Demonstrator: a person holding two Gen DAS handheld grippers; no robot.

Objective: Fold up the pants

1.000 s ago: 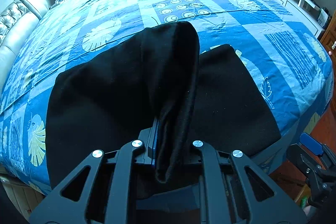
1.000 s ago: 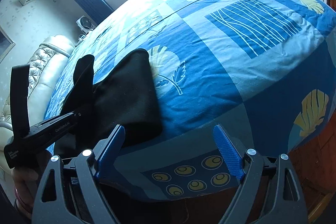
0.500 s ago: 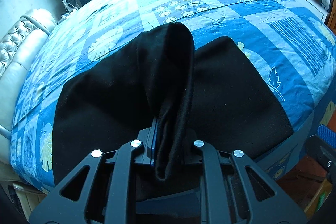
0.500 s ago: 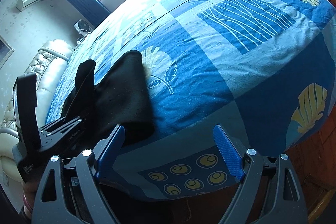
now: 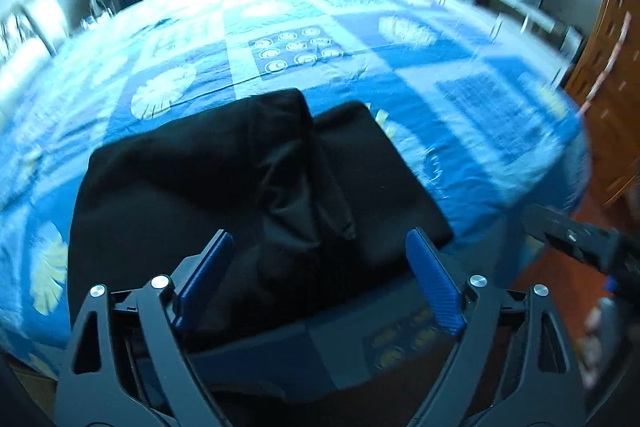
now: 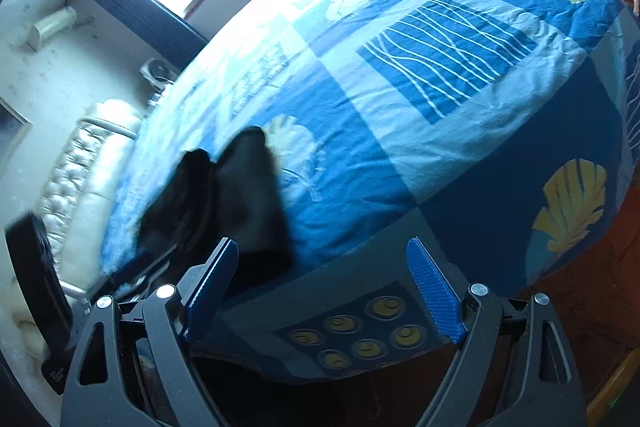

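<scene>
Both grippers, left (image 5: 318,281) and right (image 6: 324,287), hang with jaws spread, holding nothing. The black pants (image 5: 168,187) lie folded on the bedspread (image 5: 460,67), a ridge seemingly bunched on top; flattening it looks next.

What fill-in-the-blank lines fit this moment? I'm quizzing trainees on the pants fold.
1. The black pants lie on a bed cover that is mostly ____ in colour.
2. The left gripper is ____, clamping nothing.
3. The right gripper is ____ too.
4. A raised ridge of cloth runs along the ____ of the pants.

Missing words: blue; open; open; middle
</scene>
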